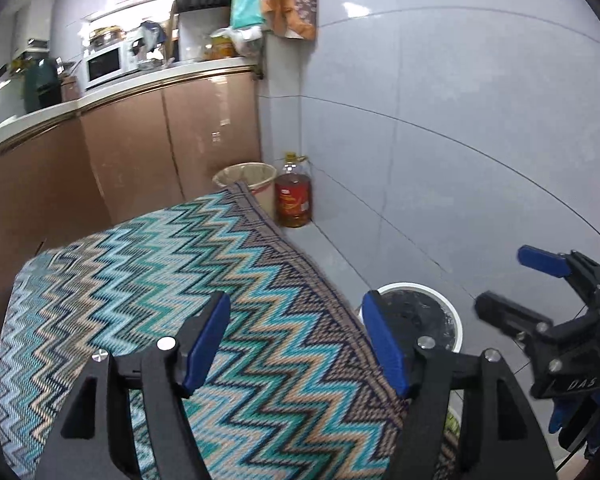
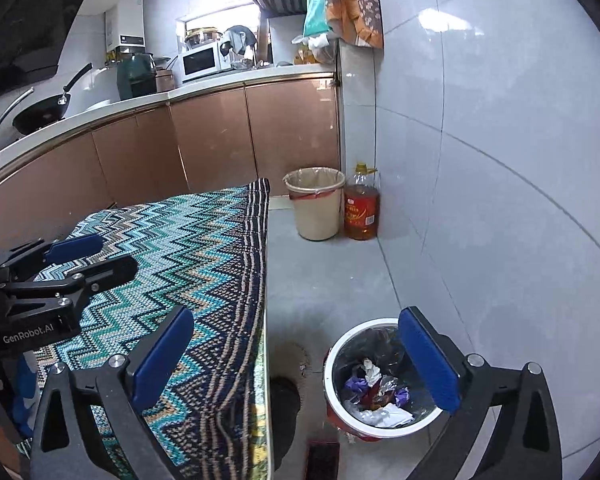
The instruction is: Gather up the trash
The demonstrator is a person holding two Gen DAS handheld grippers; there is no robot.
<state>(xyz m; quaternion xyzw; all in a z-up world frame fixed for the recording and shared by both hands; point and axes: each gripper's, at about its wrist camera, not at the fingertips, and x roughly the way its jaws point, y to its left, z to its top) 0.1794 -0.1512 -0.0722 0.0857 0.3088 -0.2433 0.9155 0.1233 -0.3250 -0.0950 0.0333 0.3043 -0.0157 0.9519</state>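
A: We start with the biggest thing. The surface (image 2: 204, 240) under its zigzag cloth fills the lower left of the right wrist view, and we see no trash on the part that shows.

B: Agreed. In the left wrist view the same cloth runs across the lower middle, and it looks bare there too.

A: Next, the white-rimmed bin (image 2: 380, 380) on the floor at the lower centre-right. It holds crumpled wrappers (image 2: 374, 390), purple, white and foil, lying inside it.

B: So the trash is in that bin, beside the edge of the surface. A second, beige bin (image 2: 316, 204) stands further back in the middle, touching or just beside an oil bottle (image 2: 362, 208).

A: Now the claws. Our right claw (image 2: 296, 364) stands spread wide with nothing between the blue pads, above the white-rimmed bin.

B: And our left claw (image 1: 296, 344) is released as well, empty, over the cloth's edge.

A: We judge the collecting largely done. What is left, if anything, lies outside these views; we cannot tell about the hidden near end of the surface.
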